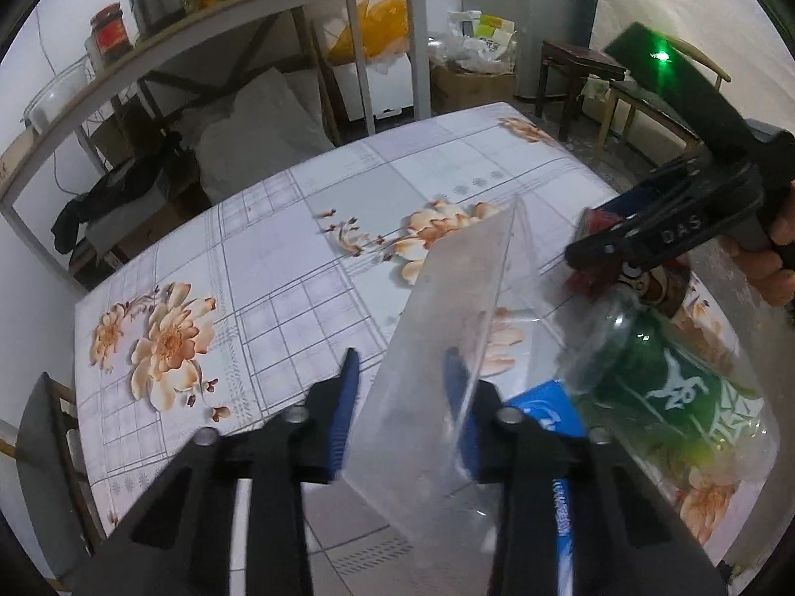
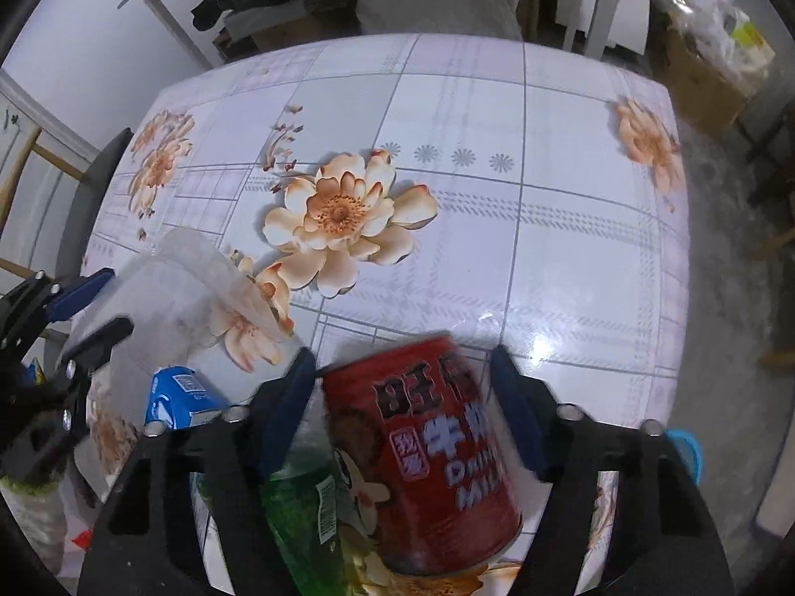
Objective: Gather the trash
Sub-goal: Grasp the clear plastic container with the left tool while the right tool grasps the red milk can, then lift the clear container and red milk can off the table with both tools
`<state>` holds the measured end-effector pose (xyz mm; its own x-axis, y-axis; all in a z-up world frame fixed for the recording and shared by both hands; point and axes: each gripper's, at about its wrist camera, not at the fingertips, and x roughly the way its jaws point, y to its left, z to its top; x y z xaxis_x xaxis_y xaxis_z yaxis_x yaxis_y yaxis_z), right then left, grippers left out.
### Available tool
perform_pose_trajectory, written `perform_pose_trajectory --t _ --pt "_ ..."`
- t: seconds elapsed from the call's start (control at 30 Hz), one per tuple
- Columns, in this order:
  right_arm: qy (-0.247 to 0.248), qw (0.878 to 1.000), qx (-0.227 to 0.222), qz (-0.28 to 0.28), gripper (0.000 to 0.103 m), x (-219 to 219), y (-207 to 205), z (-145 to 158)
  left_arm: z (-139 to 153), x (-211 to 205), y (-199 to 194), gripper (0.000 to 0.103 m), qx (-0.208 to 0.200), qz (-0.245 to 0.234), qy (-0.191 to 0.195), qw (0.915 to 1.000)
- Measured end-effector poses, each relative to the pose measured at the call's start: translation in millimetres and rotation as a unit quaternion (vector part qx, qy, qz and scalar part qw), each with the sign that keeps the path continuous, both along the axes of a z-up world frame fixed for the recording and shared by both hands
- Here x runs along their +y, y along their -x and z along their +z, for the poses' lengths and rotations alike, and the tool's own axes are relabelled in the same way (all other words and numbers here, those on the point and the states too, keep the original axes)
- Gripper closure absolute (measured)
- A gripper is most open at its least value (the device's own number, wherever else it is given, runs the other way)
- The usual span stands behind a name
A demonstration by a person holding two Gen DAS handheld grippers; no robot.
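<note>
My left gripper (image 1: 400, 372) holds up the rim of a clear plastic bag (image 1: 447, 328), one finger inside and one outside; the jaws look only partly closed. Inside the bag lie a green plastic bottle (image 1: 661, 382) and a blue packet (image 1: 546, 407). My right gripper (image 2: 402, 372) has its fingers around a red milk can (image 2: 427, 452), with gaps showing at both sides, and holds it over the bag's mouth. The can is blurred. The green bottle (image 2: 303, 511) and blue packet (image 2: 184, 397) show below it. The right gripper also shows in the left wrist view (image 1: 661, 238).
A table with a flowered cloth (image 2: 546, 228) lies under everything. A shelf with jars and a pot (image 1: 198, 15) stands behind it, with a wooden stool (image 1: 576, 69), cardboard box (image 1: 472, 84) and bags on the floor beyond.
</note>
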<state>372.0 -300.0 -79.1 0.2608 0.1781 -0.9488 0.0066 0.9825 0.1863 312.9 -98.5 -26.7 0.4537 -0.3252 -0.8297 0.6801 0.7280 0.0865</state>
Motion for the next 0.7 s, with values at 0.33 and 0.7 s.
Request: perform_pose_trajectory --t 0.33,0.7 --pt "0.005 0.999 -0.034 -0.018 0.042 -8.6 8.2 5.9 -11.3 28.0 -17.7 0.093 0.004 0.048 -0.001 0.9989" --pt "-0.021 0.98 -0.17 -0.104 0.042 -39.4 37.6 33.2 1.0 90.3 -21.4 0.096 -0.01 0.172 0.069 0.9826"
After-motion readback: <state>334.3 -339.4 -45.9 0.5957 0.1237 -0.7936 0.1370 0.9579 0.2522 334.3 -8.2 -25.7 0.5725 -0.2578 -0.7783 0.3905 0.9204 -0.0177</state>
